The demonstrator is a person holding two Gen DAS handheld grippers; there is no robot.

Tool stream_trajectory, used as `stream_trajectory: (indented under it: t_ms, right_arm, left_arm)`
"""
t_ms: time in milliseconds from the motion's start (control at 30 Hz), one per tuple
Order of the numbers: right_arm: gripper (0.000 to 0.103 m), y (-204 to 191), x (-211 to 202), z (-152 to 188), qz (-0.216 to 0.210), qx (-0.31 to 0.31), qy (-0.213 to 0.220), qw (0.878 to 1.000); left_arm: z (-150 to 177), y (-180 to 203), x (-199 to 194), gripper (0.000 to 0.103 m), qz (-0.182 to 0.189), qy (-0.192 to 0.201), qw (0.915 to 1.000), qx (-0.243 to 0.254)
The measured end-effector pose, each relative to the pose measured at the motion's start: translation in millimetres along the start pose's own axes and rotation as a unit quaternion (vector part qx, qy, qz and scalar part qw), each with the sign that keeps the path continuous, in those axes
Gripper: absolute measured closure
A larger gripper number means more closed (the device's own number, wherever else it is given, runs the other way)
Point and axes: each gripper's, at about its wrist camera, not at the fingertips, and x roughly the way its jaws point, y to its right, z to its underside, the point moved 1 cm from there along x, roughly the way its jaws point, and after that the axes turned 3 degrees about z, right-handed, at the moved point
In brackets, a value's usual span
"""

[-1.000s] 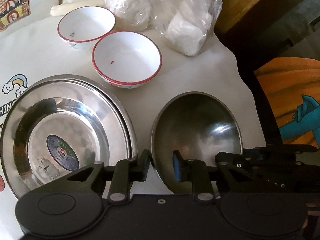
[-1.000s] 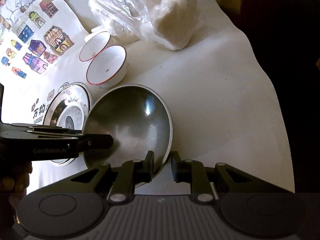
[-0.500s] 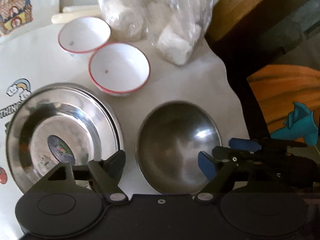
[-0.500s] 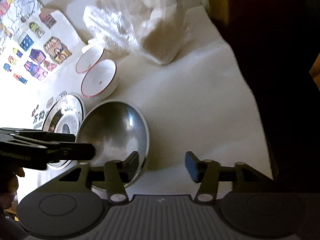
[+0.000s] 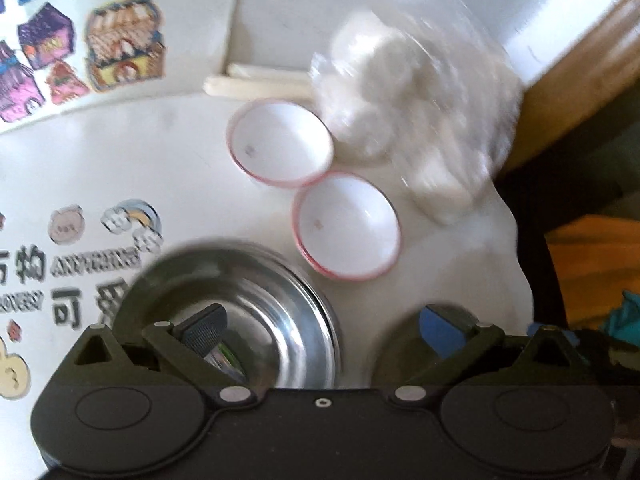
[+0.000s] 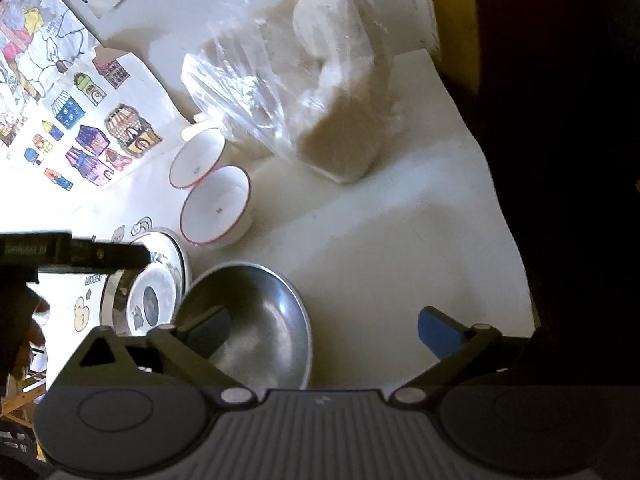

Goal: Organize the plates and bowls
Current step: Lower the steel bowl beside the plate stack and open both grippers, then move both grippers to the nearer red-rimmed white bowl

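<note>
Both grippers are held wide apart, nothing gripped; the left gripper (image 5: pixel 324 326) is poised over the steel plates (image 5: pixel 240 280), with the steel bowl (image 6: pixel 256 320) set just right of them. Two red-rimmed bowls (image 5: pixel 348 226) are seen touching, straight ahead beyond the plates; the left gripper is judged nearer them.

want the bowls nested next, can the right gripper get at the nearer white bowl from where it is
Probably yes. The right gripper is open and empty, and the nearer white bowl sits uncovered ahead, left of it. The steel bowl lies between them, so it would need to pass over that.
</note>
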Motion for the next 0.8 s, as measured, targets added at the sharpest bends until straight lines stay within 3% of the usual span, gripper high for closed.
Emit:
stream_trajectory:
  t_ms: [233,800]
  right_arm:
    - [0.0,-19.4,14.5,-25.5,-0.004,-0.023,0.008,1.0]
    - [0.0,-47.8,80.1,-71.1,-0.009,-0.063,-0.005,0.998]
  left_arm:
    - [-32.4,-16.9,15.7,0.001,-0.031,0.023,0.9991,0.021]
    - [-62.8,-17.6,66.2,0.001,-0.072,-0.025,0.9944,0.073]
